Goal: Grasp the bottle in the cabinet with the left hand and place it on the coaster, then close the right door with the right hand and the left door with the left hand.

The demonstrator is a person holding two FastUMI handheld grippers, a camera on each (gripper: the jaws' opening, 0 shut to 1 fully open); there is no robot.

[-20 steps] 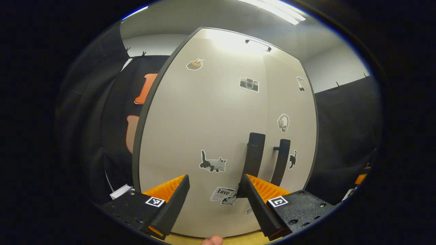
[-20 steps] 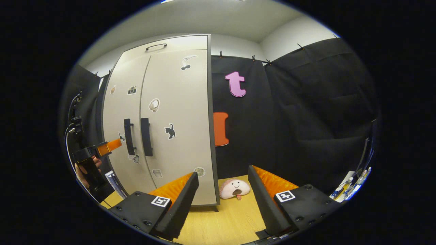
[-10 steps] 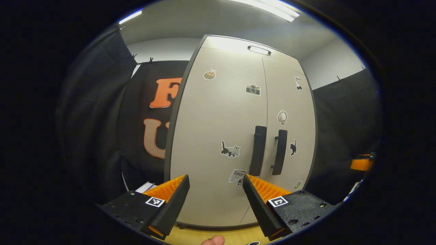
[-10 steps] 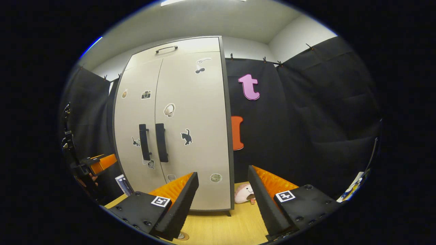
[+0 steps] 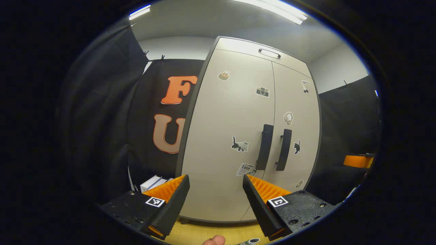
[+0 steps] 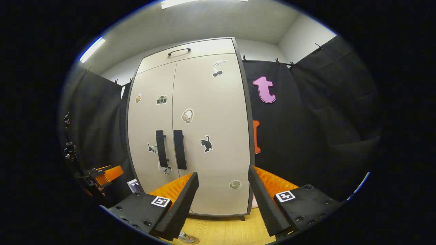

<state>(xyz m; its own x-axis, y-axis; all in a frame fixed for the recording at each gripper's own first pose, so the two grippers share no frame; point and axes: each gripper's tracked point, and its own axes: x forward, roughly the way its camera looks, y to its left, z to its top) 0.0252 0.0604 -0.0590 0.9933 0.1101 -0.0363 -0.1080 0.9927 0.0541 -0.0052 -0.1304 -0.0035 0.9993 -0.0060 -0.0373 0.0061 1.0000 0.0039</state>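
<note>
As we look along the left gripper, its fingers stand wide with nothing between them, and the cabinet faces us with both doors flush, the left door beside the right door. A bottle top peeks at the bottom edge, low on the desk. We judge the task essentially done. Against a second ago the cabinet sits farther off, so we have pulled back.

From the right gripper, fingers also wide and empty, both doors read closed. What looks like the bottle's foot on the coaster shows at the bottom edge. The left gripper hangs at far left, clear of the handles it neared earlier.
</note>
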